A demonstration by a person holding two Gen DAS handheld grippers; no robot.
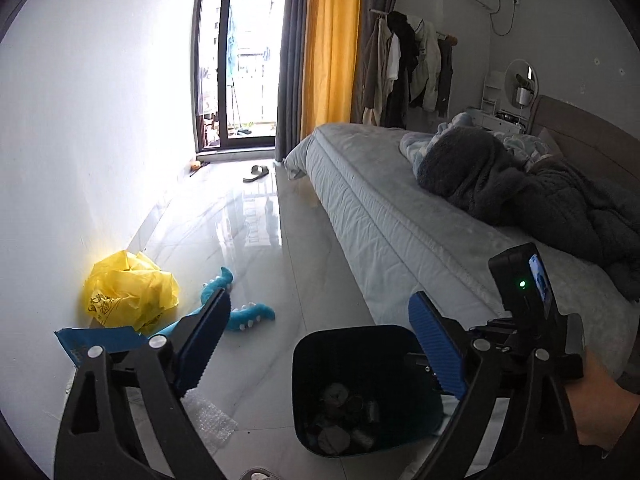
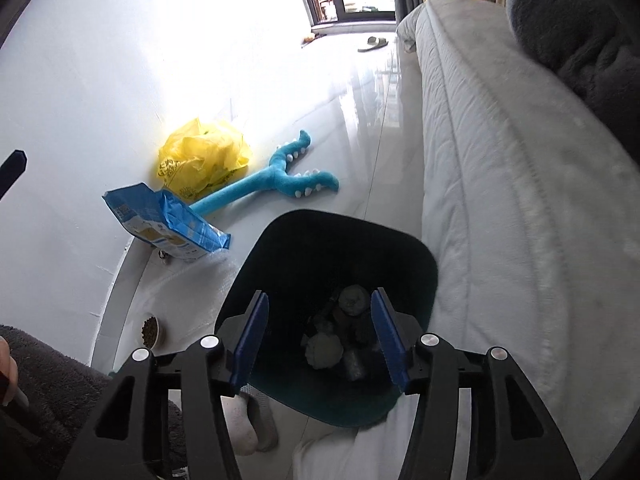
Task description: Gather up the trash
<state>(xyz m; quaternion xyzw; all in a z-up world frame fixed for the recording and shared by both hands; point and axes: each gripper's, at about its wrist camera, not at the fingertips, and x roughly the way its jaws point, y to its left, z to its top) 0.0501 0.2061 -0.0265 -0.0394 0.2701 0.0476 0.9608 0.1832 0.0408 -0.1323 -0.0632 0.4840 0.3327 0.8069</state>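
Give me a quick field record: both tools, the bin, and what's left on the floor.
left tool: open, empty
right tool: open, empty, above the bin
bin: dark, beside the bed, crumpled trash inside
yellow plastic bag: on floor by the wall
blue packet: on floor beside the bag
blue plush toy: on floor

Bin (image 2: 280,248), bags, toy on floor (image 2: 360,128)

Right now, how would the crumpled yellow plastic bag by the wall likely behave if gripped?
The yellow plastic bag looks thin and crumpled, so probably floppy and very light. Its glossy film may slip between pads, and it would likely collapse rather than hold shape.
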